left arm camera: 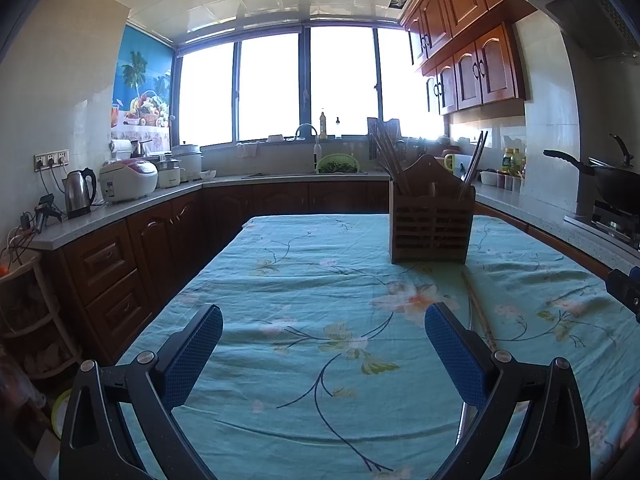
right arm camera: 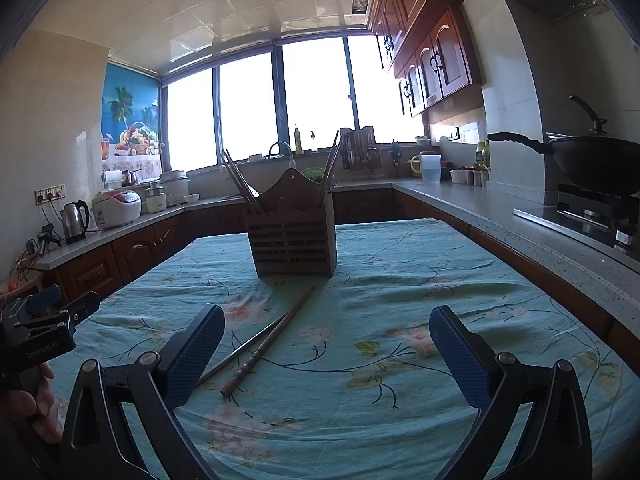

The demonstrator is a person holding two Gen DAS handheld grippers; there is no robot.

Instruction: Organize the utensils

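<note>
Both of your tools are released: the left hand-held gripper (left arm camera: 323,354) and the right hand-held gripper (right arm camera: 326,354) each hover over the worktop with blue pads spread wide and nothing between them.

The things to put away are two loose sticks lying on the teal floral tablecloth (right arm camera: 400,264): a brown wooden chopstick (right arm camera: 269,343) and, touching it on its left, a thinner dark grey chopstick (right arm camera: 244,349). They lie near you, just beside the left pad of your right tool, angled from near left to far right. Their far tips point toward the slatted brown wooden utensil holder (right arm camera: 293,240), which stands upright farther back and already carries several chopsticks leaning in its left and right compartments.

Expect both sticks to be light, stiff and thin, and likely to roll or skid on the wrinkled cloth. The grey one looks smooth, possibly metal, so it may slip in the pads. Take each one singly, near its middle or thicker near end, with the pads across its length, so it does not pivot as you lift it.
</note>
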